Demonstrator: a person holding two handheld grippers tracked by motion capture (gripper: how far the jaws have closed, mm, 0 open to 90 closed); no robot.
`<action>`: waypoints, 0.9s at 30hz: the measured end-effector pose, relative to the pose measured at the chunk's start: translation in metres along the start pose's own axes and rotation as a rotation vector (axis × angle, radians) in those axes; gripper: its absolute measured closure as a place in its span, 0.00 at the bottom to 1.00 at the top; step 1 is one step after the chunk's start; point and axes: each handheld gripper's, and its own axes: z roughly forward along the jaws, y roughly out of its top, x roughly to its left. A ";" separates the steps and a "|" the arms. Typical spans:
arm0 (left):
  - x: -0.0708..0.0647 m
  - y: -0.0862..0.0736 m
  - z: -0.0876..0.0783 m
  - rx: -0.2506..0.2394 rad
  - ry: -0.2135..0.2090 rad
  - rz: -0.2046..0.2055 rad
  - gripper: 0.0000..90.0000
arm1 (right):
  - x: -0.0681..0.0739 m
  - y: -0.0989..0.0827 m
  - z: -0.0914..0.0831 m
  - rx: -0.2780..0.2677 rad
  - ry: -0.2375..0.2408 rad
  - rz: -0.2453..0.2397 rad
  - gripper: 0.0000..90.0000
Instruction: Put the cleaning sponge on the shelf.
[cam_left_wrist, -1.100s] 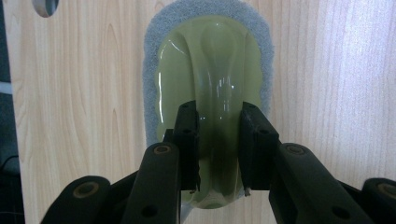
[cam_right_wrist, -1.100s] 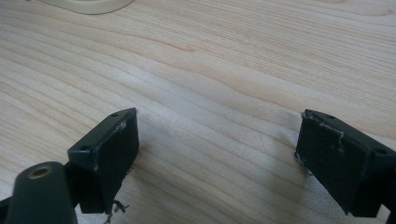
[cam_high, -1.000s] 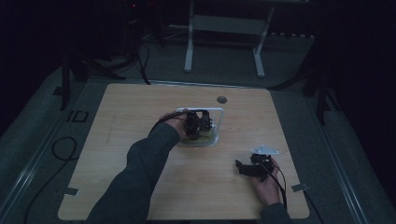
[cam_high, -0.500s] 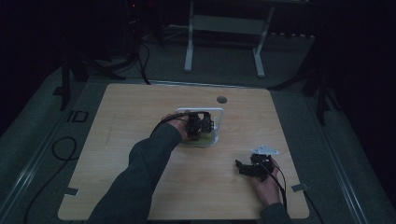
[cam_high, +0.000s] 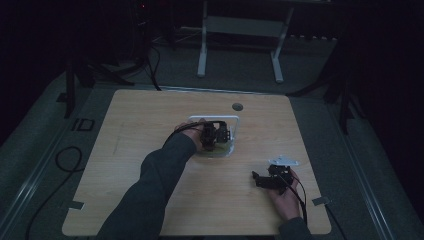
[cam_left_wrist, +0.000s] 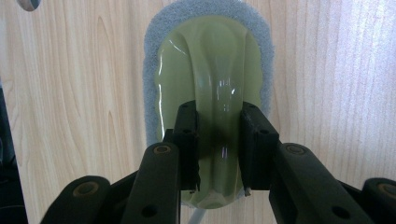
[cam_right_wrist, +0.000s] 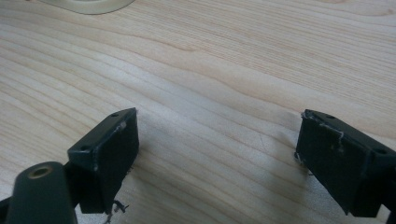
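L gripper (cam_left_wrist: 218, 154) is clamped on the raised middle ridge of a green scrub brush (cam_left_wrist: 210, 84) w/ a grey sponge pad; brush sits inside the white tray (cam_high: 235, 125), just below the table's round hole (cam_high: 237, 107). R gripper (cam_high: 260, 180) rests on the table (cam_high: 130, 125), well apart from the tray twd the near right corner, jaws spread wide w/ nothing between.

Sponge brush (cam_left_wrist: 210, 84) on table (cam_left_wrist: 70, 116), mid-table.
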 end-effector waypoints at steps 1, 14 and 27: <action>0.000 0.000 0.001 -0.003 0.001 0.000 0.79 | 0.000 0.000 0.000 0.000 0.000 0.001 0.14; -0.002 0.005 0.005 0.008 0.042 0.018 0.79 | 0.000 0.000 0.000 0.000 0.000 0.000 0.14; -0.002 0.007 0.010 0.035 0.087 0.002 0.79 | 0.000 0.000 0.000 0.001 0.000 0.001 0.14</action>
